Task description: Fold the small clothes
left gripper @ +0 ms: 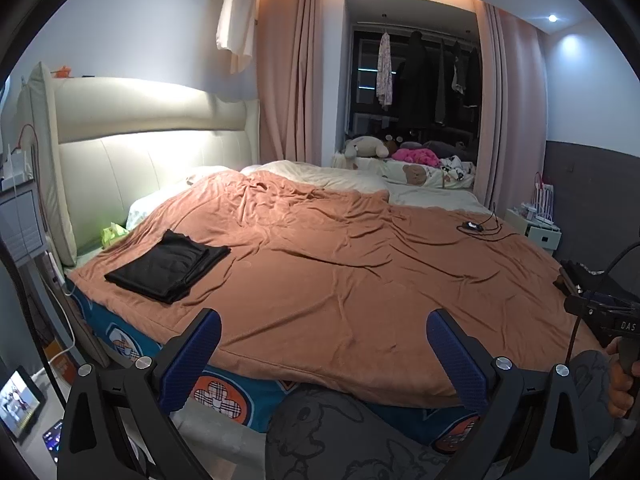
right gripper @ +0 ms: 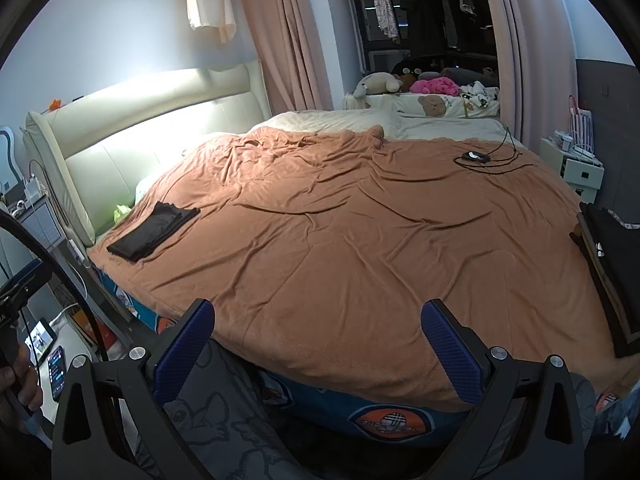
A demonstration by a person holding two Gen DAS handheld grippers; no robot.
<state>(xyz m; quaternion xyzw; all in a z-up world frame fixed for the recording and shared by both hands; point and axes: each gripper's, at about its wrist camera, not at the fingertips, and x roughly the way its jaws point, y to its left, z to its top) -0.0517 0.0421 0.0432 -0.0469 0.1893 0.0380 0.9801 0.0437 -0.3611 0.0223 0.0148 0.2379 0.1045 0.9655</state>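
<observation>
A folded black garment (left gripper: 168,266) lies flat on the brown blanket (left gripper: 340,264) near the bed's left front corner; the right wrist view shows the same garment (right gripper: 154,231) at the left. My left gripper (left gripper: 324,354) hovers open over the bed's near edge, nothing between its blue pads (left gripper: 188,360). My right gripper (right gripper: 320,344) is also open and empty above the near edge. A pile of dark clothes (right gripper: 612,264) sits at the bed's right edge. The right gripper's body (left gripper: 600,308) shows at the right of the left wrist view, held by a hand.
A black device with cables (right gripper: 476,157) rests on the blanket far right. Padded headboard (left gripper: 132,152) stands at left, bedside tables (right gripper: 576,168) at right. Plush toys (left gripper: 372,146) lie on the window seat. The person's patterned trousers (left gripper: 352,436) press against the bed edge. A phone and tablet (left gripper: 20,404) sit low left.
</observation>
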